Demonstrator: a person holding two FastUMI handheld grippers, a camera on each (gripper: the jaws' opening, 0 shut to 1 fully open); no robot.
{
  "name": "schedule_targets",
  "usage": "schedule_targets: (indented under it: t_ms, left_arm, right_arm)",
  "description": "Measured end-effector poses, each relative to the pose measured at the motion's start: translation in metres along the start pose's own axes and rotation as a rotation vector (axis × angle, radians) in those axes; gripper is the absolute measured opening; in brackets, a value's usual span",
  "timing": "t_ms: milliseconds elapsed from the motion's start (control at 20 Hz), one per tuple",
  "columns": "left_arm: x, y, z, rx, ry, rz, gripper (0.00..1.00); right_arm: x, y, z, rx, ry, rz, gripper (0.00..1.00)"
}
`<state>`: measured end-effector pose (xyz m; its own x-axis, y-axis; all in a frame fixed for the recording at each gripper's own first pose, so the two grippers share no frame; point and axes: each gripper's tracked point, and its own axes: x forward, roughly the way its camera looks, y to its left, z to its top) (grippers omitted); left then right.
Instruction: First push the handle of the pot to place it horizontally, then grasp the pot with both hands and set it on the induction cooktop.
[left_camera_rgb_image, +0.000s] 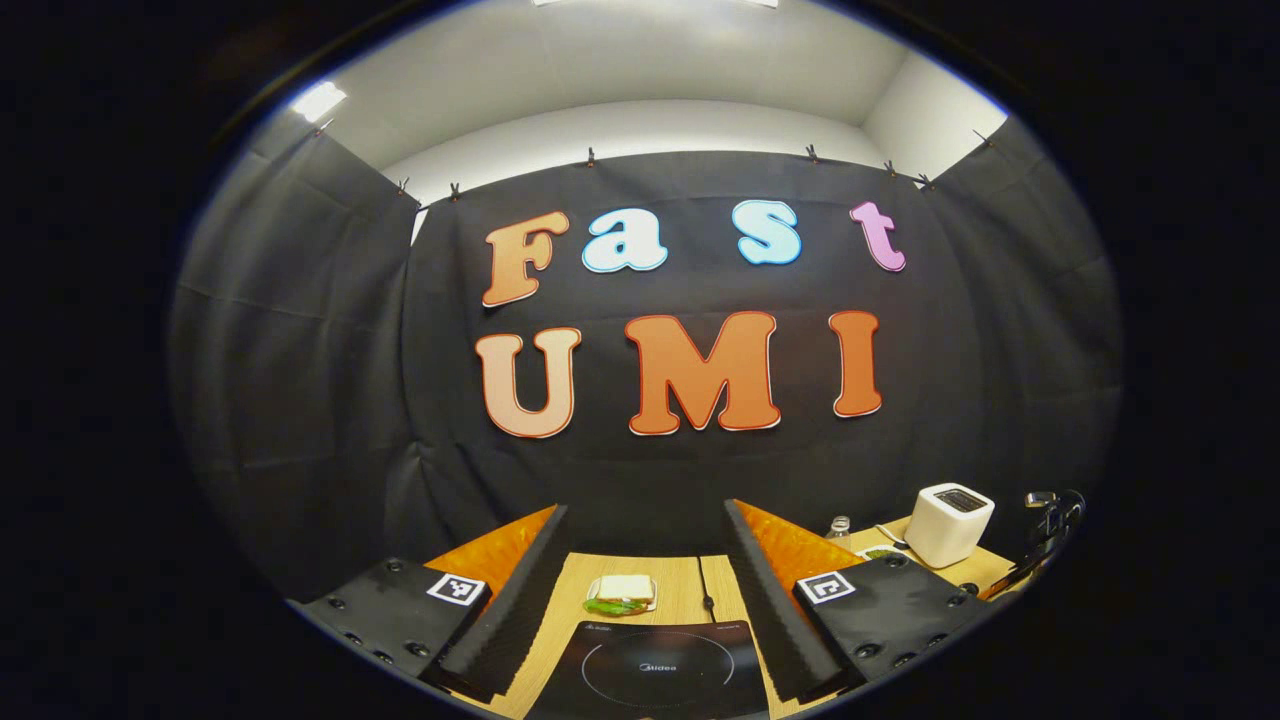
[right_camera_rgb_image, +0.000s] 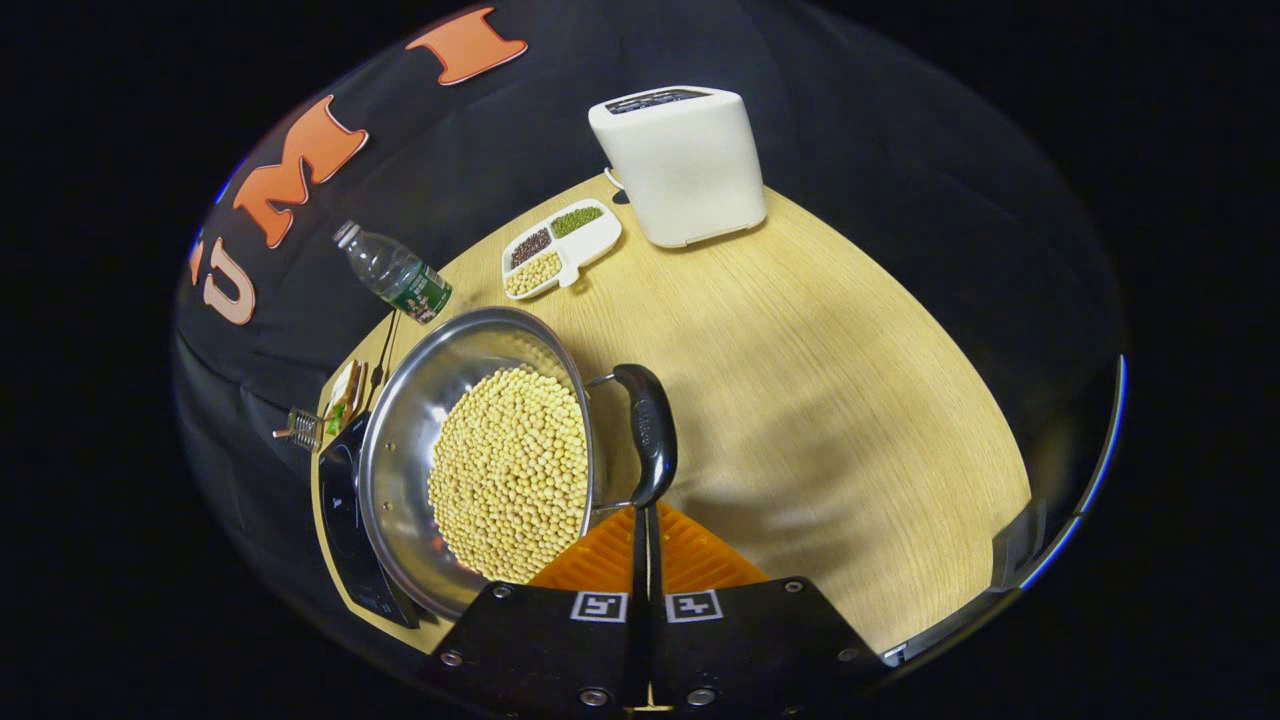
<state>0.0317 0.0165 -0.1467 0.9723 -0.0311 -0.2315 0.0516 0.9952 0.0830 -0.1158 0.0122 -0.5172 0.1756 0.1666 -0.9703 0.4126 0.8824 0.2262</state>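
Presently, stock of the scene, item by item.

Pot (right_camera_rgb_image: 480, 460): steel, on the desk (right_camera_rgb_image: 830, 380), filled with pale beans (right_camera_rgb_image: 510, 470). Its left edge overlaps the cooktop (right_camera_rgb_image: 345, 520) in the right gripper view; whether it rests on the glass or just beside it cannot be told.

Handle (right_camera_rgb_image: 648, 430): dark, on two wire brackets at the pot's near rim, lying along the rim. It seems already pushed flat, which would leave it ready for a grasp.

Right tool (right_camera_rgb_image: 645, 535): fingers drawn together with no gap visible between them, tips at the lower end of the handle. Touching or merely next to it is unclear; it clasps nothing, a stance suited to pushing rather than gripping.

Left tool (left_camera_rgb_image: 645, 560): fingers spread wide, nothing between them, held above the desk and aimed over the cooktop (left_camera_rgb_image: 655, 665) toward the wall, probably idle until the two-handed lift.

Judged stage: handle step at or near its end; grasp and transfer not yet done.

Bystanders, none in the pot's short path by my reckoning: toaster (right_camera_rgb_image: 685, 165) at the far edge; divided tray (right_camera_rgb_image: 560, 248) of grains just beside it; bottle (right_camera_rgb_image: 395, 272) near the wall; sandwich (left_camera_rgb_image: 622, 593) beyond the cooktop.
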Motion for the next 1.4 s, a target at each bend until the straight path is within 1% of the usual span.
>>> schedule_targets:
  t_ms: [200,500,650,700,750,800,850,900,950,1000,1100,1200,1300,1400]
  left_arm:
    - [-0.001,-0.006,-0.008,0.018,0.016,-0.022,0.99]
    - [-0.003,0.002,-0.028,0.029,0.067,-0.012,1.00]
    - [-0.002,0.001,-0.041,0.030,0.108,-0.027,1.00]
    - [-0.002,-0.001,-0.047,0.028,0.124,-0.036,1.00]
    - [-0.002,-0.007,-0.054,0.025,0.143,-0.047,1.00]
    - [-0.003,-0.015,-0.062,0.022,0.162,-0.060,1.00]
    - [-0.003,-0.022,-0.069,0.020,0.183,-0.077,1.00]
    - [-0.002,-0.029,-0.075,0.017,0.203,-0.093,1.00]
    - [0.000,-0.035,-0.082,0.013,0.221,-0.110,0.99]
    - [0.001,-0.045,-0.090,0.010,0.239,-0.134,1.00]
    - [0.002,-0.066,-0.110,0.004,0.289,-0.182,1.00]
    - [0.000,-0.084,-0.132,0.005,0.354,-0.227,1.00]
    - [-0.002,-0.099,-0.149,0.006,0.393,-0.255,0.99]
    - [-0.003,-0.112,-0.162,0.010,0.434,-0.275,0.99]
  right_arm:
    - [0.005,-0.001,0.013,-0.029,-0.017,-0.023,0.00]
    - [0.007,0.001,0.019,-0.074,-0.035,-0.046,0.00]
    - [-0.007,0.004,0.016,-0.124,-0.043,-0.010,0.01]
    - [-0.014,0.004,0.019,-0.133,-0.052,-0.006,0.04]
    - [-0.020,0.005,0.024,-0.127,-0.070,0.004,0.05]
    - [-0.028,0.008,0.029,-0.118,-0.090,0.022,0.10]
    - [-0.036,0.011,0.033,-0.115,-0.109,0.040,0.12]
    - [-0.042,0.014,0.037,-0.120,-0.129,0.054,0.18]
    - [-0.048,0.017,0.039,-0.131,-0.145,0.064,0.21]
    - [-0.053,0.021,0.042,-0.148,-0.158,0.067,0.29]
    - [-0.060,0.030,0.044,-0.190,-0.187,0.073,0.36]
    - [-0.063,0.038,0.046,-0.230,-0.214,0.073,0.56]
    - [-0.066,0.044,0.049,-0.255,-0.238,0.076,0.64]
    - [-0.068,0.047,0.051,-0.275,-0.249,0.072,0.69]
